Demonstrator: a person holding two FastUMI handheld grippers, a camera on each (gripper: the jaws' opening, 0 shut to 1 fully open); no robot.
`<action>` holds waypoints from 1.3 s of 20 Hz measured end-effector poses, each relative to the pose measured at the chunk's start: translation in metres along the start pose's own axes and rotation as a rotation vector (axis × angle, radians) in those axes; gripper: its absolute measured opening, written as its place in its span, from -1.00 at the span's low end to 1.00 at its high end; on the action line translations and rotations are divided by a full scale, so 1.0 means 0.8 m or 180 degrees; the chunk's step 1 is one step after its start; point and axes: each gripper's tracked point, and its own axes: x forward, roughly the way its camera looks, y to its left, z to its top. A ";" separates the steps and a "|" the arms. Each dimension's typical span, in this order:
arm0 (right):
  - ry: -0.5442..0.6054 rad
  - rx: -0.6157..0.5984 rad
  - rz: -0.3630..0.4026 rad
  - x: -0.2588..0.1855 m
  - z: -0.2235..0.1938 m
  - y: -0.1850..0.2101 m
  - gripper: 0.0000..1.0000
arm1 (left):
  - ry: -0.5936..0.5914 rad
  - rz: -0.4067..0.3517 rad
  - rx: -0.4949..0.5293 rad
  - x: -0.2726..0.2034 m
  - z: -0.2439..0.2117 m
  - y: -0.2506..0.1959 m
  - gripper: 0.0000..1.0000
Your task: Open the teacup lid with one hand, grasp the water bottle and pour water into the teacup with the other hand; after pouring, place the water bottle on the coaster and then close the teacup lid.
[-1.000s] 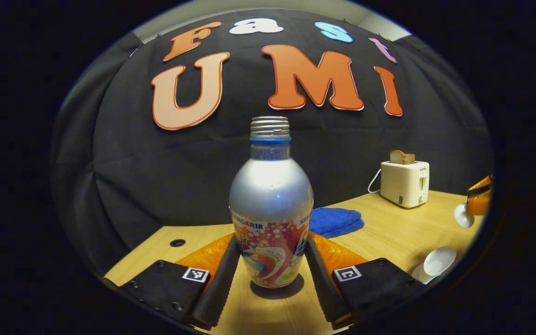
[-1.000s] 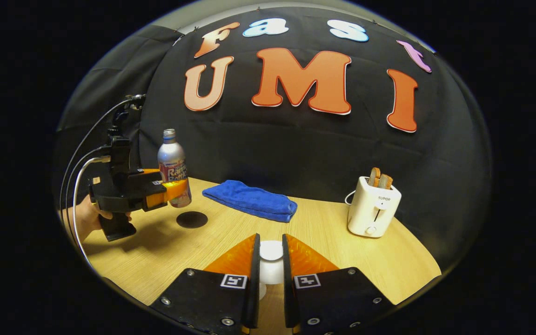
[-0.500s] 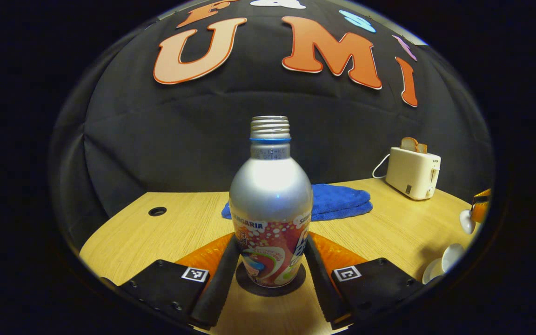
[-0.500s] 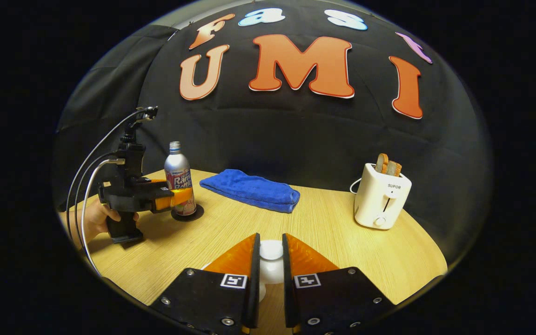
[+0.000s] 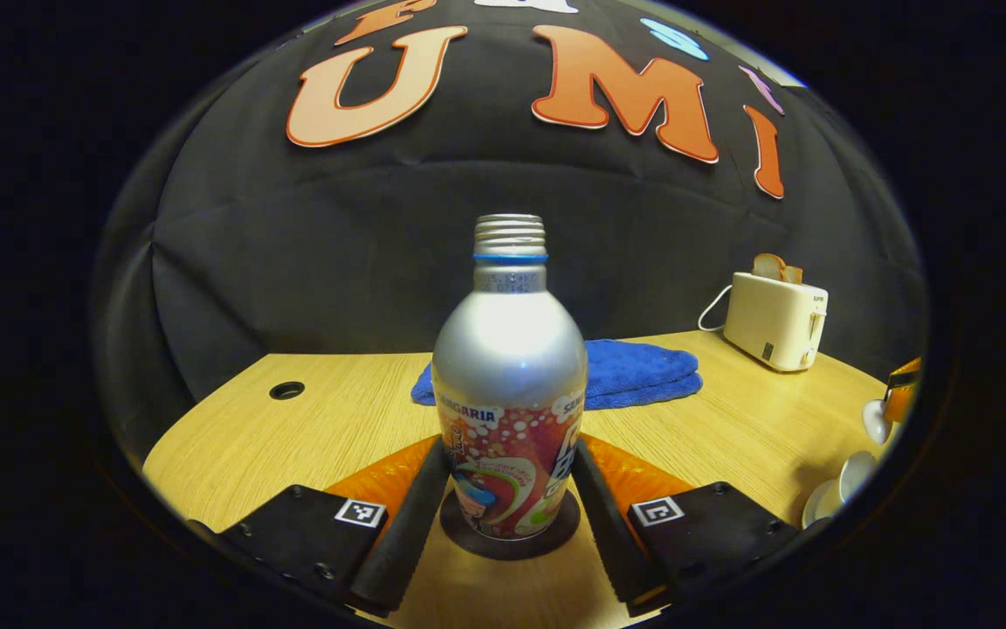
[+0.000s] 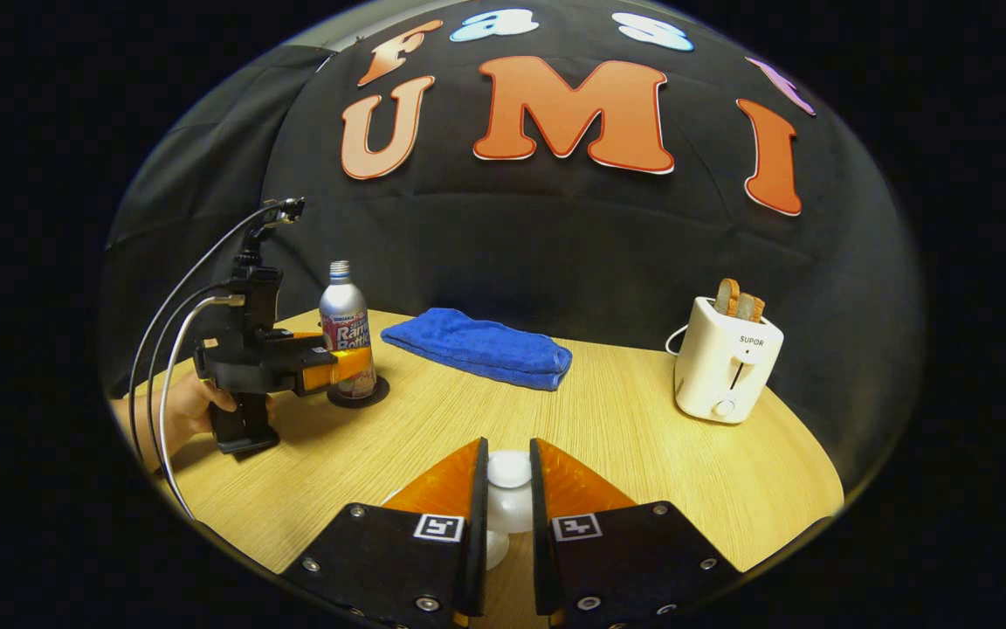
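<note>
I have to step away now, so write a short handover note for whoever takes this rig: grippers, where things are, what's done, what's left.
Left gripper: fingers against both sides of the water bottle, which stands upright on the dark coaster.
Right gripper: shut on the teacup lid by its knob, held above the table.
Teacup: open on its saucer, at the right edge of the left gripper view.
Done: bottle set on the coaster.
Left: let go of the bottle, put the lid back on the teacup.

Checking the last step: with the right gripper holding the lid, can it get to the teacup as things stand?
Probably yes. The right gripper is shut on the teacup lid, and in the left gripper view the teacup sits uncovered just below it. The bottle, coaster and left gripper stand well aside.
</note>
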 end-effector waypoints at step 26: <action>0.0089 0.0115 0.0220 -0.007 -0.045 0.051 -0.55 | -0.0458 -0.0039 0.0061 -0.133 0.027 -0.023 0.98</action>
